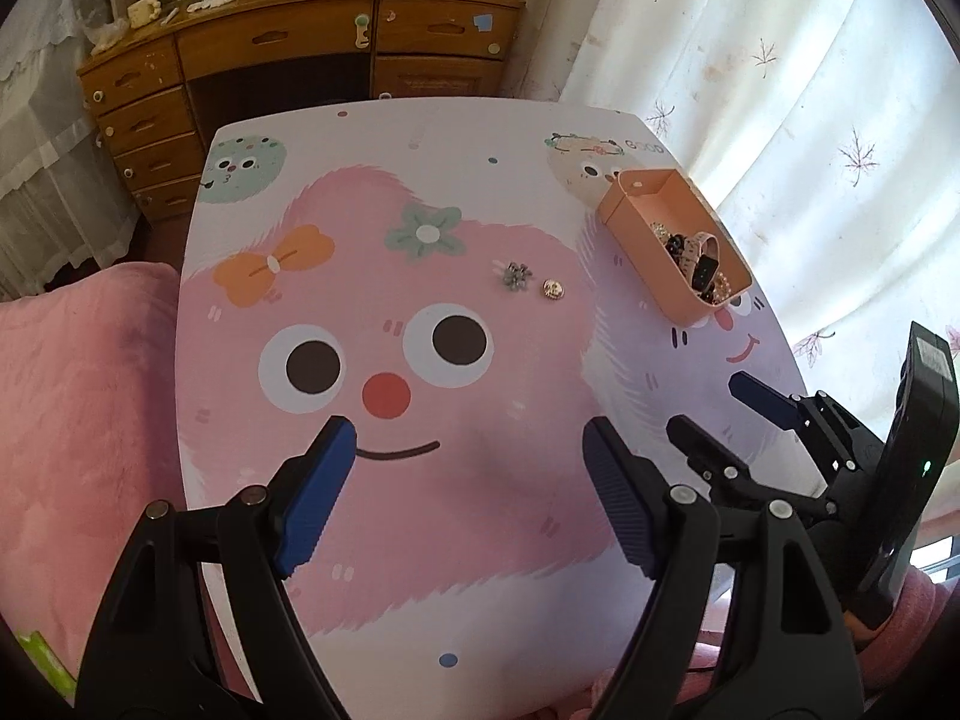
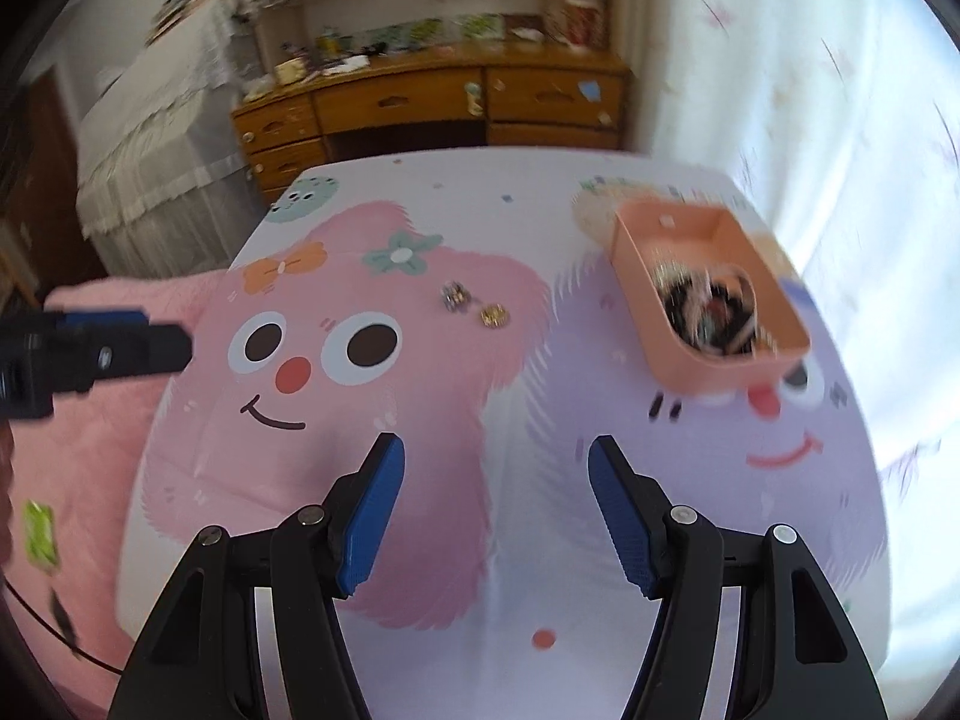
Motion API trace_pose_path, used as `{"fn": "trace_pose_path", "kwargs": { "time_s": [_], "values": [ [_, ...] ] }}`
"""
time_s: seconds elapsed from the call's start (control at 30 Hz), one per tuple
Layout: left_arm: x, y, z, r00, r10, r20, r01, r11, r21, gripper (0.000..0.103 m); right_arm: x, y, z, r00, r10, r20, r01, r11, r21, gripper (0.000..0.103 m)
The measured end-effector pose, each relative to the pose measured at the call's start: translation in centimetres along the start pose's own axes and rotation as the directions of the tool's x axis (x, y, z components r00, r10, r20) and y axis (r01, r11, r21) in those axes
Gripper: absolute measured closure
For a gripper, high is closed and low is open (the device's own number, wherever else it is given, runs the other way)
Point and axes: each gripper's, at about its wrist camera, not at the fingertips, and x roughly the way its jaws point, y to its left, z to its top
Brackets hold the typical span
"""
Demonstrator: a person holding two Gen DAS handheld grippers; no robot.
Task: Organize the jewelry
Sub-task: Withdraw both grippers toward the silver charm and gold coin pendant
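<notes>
A silver flower-shaped piece (image 1: 517, 276) (image 2: 455, 297) and a small gold piece (image 1: 552, 288) (image 2: 493, 315) lie side by side on the cartoon-print table top (image 1: 420, 540). To their right stands an orange box (image 1: 642, 258) (image 2: 720, 369) holding watches (image 1: 702, 258) and other jewelry. My left gripper (image 1: 471, 438) (image 2: 162, 336) hovers open over the pink face, nothing between its blue pads. My right gripper (image 2: 497, 447) (image 1: 711, 405) is open and empty too, above the table's near right part. Both are well short of the loose pieces.
A wooden desk with drawers (image 1: 288, 60) stands beyond the table's far edge. A pink blanket (image 1: 78, 390) lies along the left edge. White curtains (image 1: 810, 120) hang on the right, close behind the box. The right wrist view is motion-blurred.
</notes>
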Motion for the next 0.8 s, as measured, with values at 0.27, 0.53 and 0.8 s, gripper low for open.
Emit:
{"fn": "trace_pose_path", "kwargs": {
  "time_s": [0.27, 0.53, 0.8],
  "values": [
    [2.8, -0.8, 3.8, 0.999, -0.016, -0.039, 0.018, 0.999, 0.051, 0.027, 3.9, 0.8, 3.0, 0.997, -0.006, 0.074, 0.018, 0.986, -0.164, 0.038],
    [10.9, -1.5, 7.2, 0.99, -0.03, -0.138, 0.04, 0.996, 0.074, 0.035, 9.9, -0.3, 3.1, 0.998, 0.004, 0.059, 0.009, 0.974, -0.227, 0.038],
    [17.2, -3.4, 8.4, 0.984, 0.006, -0.176, 0.031, 0.978, 0.206, 0.052, 15.9, -1.2, 3.1, 0.999, 0.047, 0.027, -0.04, 0.974, -0.222, 0.047]
  ]
}}
